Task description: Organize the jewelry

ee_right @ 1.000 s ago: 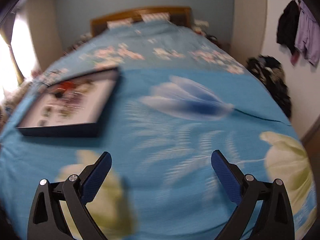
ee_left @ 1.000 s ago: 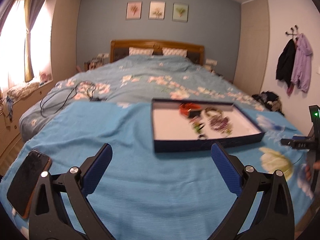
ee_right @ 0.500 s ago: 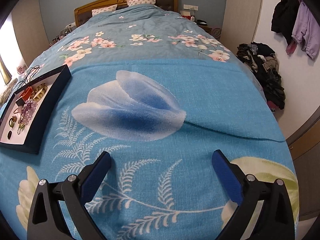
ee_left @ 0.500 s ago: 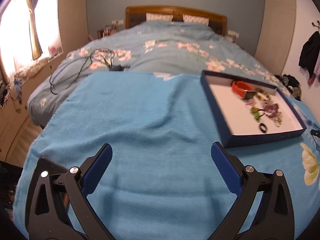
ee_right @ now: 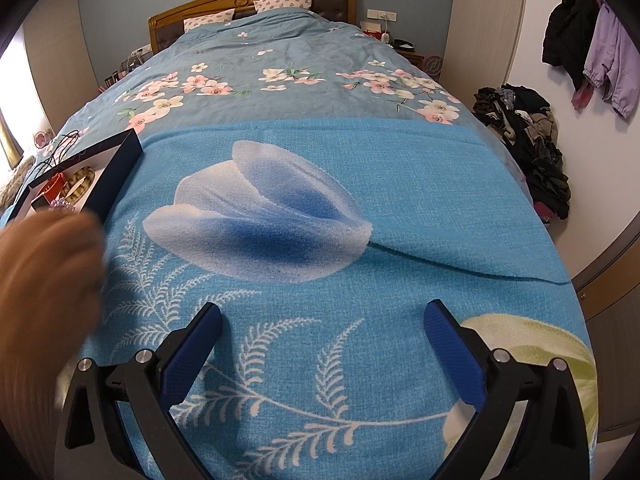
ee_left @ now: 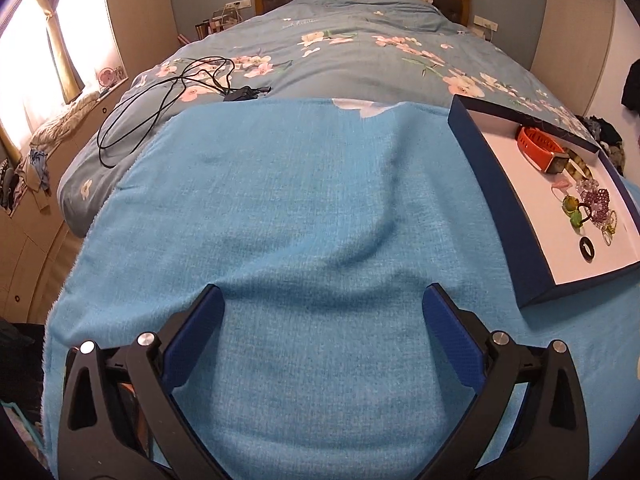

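A navy tray (ee_left: 492, 184) with a white floor lies on the blue blanket at the right of the left wrist view. In it are an orange watch band (ee_left: 538, 147), a purple bead bracelet (ee_left: 596, 200), green pieces (ee_left: 573, 210) and a black ring (ee_left: 587, 248). My left gripper (ee_left: 322, 312) hangs open over bare blanket, left of the tray, holding nothing. The right wrist view shows the tray's corner (ee_right: 116, 172) at far left. My right gripper (ee_right: 322, 322) is open and empty above the blanket's fern print. A blurred hand (ee_right: 44, 280) covers part of the tray.
A blue blanket (ee_right: 420, 200) with a tulip print covers the bed's foot over a floral duvet (ee_left: 360, 48). A black cable (ee_left: 168, 92) lies on the duvet at left. Clothes are piled on the floor (ee_right: 528, 140) at right, and jackets (ee_right: 592, 40) hang on the wall.
Both cameras tipped down and closer to the blanket. The tray slid toward the right edge of the left view. A blurred hand has come into the right view's left side.
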`<action>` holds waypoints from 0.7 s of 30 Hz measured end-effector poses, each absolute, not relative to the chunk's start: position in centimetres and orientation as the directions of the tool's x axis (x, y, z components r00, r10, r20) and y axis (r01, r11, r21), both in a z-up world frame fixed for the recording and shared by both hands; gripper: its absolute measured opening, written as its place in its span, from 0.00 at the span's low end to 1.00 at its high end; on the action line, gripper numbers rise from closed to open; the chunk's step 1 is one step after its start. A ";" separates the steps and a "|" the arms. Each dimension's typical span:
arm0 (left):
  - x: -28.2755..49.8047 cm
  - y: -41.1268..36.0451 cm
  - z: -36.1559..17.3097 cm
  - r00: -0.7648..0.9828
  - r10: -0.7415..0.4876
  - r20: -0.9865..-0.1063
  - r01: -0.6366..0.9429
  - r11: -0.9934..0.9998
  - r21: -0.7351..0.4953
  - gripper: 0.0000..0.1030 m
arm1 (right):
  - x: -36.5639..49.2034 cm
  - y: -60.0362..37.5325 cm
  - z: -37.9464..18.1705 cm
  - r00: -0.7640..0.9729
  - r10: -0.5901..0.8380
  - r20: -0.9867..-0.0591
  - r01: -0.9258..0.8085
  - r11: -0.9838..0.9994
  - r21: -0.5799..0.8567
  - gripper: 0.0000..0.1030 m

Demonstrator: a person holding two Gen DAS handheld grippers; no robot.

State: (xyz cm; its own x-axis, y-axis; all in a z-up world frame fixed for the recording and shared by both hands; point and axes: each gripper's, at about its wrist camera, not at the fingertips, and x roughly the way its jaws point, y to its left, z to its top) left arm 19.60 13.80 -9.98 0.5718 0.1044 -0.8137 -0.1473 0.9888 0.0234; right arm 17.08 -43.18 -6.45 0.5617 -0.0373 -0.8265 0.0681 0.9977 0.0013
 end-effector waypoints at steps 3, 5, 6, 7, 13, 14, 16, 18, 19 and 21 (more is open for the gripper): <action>19.8 13.8 -10.0 0.572 0.101 -0.814 -0.151 0.988 0.017 0.95 | 17.1 -43.2 -6.5 0.562 -0.037 -0.827 0.068 0.998 0.001 0.95; 19.9 13.8 -10.0 0.571 0.105 -0.814 -0.151 0.988 0.022 0.96 | 17.1 -43.2 -6.5 0.562 -0.037 -0.827 0.068 0.998 0.001 0.95; 20.0 13.7 -10.0 0.571 0.105 -0.814 -0.151 0.988 0.021 0.96 | 17.1 -43.2 -6.5 0.562 -0.037 -0.827 0.068 0.998 0.001 0.95; 19.8 13.7 -10.0 0.572 0.105 -0.814 -0.151 0.988 0.021 0.96 | 17.1 -43.2 -6.5 0.562 -0.037 -0.827 0.068 0.998 0.001 0.95; 19.9 13.7 -10.0 0.571 0.106 -0.814 -0.151 0.988 0.022 0.96 | 17.1 -43.2 -6.5 0.562 -0.037 -0.826 0.068 0.998 0.001 0.95; 19.9 13.7 -10.0 0.571 0.105 -0.814 -0.151 0.988 0.022 0.96 | 17.0 -43.2 -6.5 0.562 -0.037 -0.826 0.068 0.998 0.001 0.95; 19.9 13.7 -10.0 0.571 0.106 -0.814 -0.151 0.988 0.022 0.96 | 17.0 -43.2 -6.5 0.562 -0.037 -0.826 0.068 0.998 0.001 0.95; 19.9 13.7 -10.0 0.571 0.105 -0.814 -0.151 0.988 0.022 0.96 | 17.0 -43.2 -6.5 0.562 -0.037 -0.826 0.068 0.998 0.001 0.95; 19.8 13.7 -10.0 0.571 0.105 -0.814 -0.151 0.988 0.022 0.96 | 17.0 -43.2 -6.5 0.562 -0.037 -0.826 0.068 0.998 0.001 0.95; 19.8 13.7 -10.0 0.571 0.105 -0.814 -0.151 0.988 0.022 0.96 | 17.0 -43.2 -6.5 0.562 -0.037 -0.826 0.068 0.998 0.001 0.95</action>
